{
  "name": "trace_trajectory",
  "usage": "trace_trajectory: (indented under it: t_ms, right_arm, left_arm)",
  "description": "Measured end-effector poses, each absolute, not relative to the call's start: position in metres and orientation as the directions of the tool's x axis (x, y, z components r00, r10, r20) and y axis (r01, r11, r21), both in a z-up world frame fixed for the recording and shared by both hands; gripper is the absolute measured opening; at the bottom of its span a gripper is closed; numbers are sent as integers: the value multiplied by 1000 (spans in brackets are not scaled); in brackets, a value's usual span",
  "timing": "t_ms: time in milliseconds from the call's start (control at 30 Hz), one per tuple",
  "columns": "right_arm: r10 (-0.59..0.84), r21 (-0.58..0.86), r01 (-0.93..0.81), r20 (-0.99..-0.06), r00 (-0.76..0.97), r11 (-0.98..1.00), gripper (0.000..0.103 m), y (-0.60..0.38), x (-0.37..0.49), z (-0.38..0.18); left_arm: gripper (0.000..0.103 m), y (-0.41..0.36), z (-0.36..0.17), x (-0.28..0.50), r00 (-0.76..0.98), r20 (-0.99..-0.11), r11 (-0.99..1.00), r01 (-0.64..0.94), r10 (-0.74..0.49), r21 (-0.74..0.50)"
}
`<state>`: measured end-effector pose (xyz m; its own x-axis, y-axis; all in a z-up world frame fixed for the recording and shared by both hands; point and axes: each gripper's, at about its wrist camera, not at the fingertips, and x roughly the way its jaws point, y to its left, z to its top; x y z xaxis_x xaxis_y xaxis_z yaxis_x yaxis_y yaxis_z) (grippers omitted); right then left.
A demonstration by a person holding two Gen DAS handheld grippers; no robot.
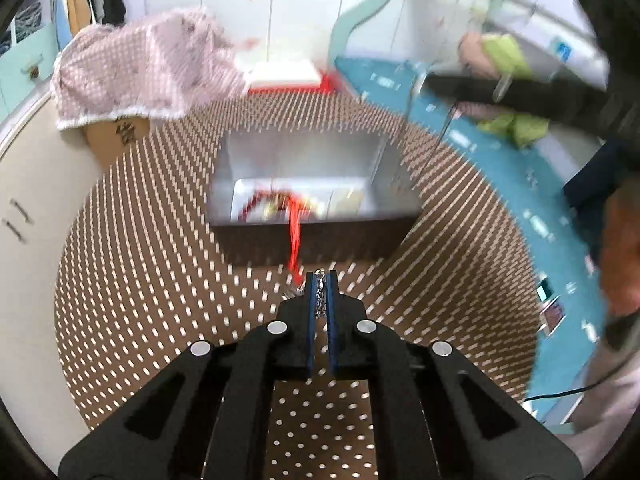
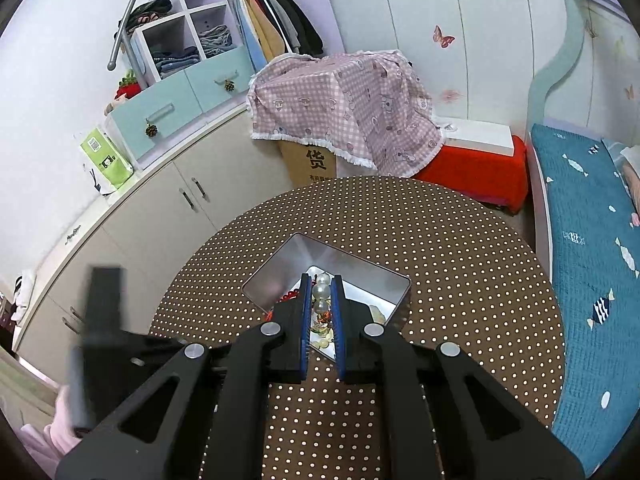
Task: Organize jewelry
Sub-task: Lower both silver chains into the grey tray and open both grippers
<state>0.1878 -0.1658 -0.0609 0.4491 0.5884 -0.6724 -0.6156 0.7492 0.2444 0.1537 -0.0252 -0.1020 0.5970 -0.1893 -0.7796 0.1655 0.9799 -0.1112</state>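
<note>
A shiny metal tin point(image 1: 372, 168) sits on the round brown polka-dot table point(image 1: 160, 240); several pieces of jewelry lie inside it. My left gripper point(image 1: 321, 280) is shut on a silver chain point(image 1: 320, 296), with a red cord point(image 1: 295, 236) trailing from the chain over the tin's near wall into the tin. The left wrist view is motion-blurred. In the right wrist view my right gripper point(image 2: 322, 280) is shut on a pearl bead string point(image 2: 322, 290), held just above the tin point(image 2: 280, 276). The left gripper point(image 2: 104, 320) shows blurred at lower left.
A cardboard box under a pink checked cloth point(image 2: 344, 108) stands behind the table point(image 2: 460, 248). A red box with a white lid point(image 2: 480, 160) is at the back right. A bed with a teal cover point(image 2: 592, 260) runs along the right. White cabinets point(image 2: 140, 220) line the left.
</note>
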Motion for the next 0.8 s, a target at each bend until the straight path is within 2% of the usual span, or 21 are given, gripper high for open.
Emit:
trace_trajectory:
  t_ms: [267, 433, 533, 567, 600, 633, 667, 800]
  right_arm:
    - [602, 247, -623, -653, 458, 742, 9, -167, 188, -54]
    - [600, 245, -623, -657, 457, 743, 9, -162, 194, -55]
    - [598, 249, -624, -668, 444, 741, 9, -158, 199, -59]
    - [587, 242, -616, -675, 448, 749, 13, -156, 202, -60]
    - [566, 234, -599, -689, 454, 766, 20, -155, 205, -62]
    - [553, 230, -586, -694, 460, 777, 41, -155, 207, -63]
    - [544, 228, -572, -693, 473, 788, 51, -156, 208, -63]
    - [502, 182, -544, -688, 524, 819, 51, -158, 204, -59]
  left_arm:
    - [4, -24, -16, 163, 738, -650, 982, 170, -184, -84]
    - [5, -23, -9, 181, 743, -646, 984, 153, -174, -89]
    - [7, -21, -22, 198, 715, -681, 987, 129, -158, -93]
    - [12, -20, -30, 205, 701, -697, 989, 120, -150, -92]
    - [31, -17, -38, 210, 682, -717, 990, 107, -142, -94]
    - [48, -14, -44, 215, 667, -734, 992, 81, -124, -94]
    - [50, -11, -48, 218, 665, -739, 994, 61, -107, -89]
    - [52, -5, -54, 214, 669, -741, 998, 11, -53, -62]
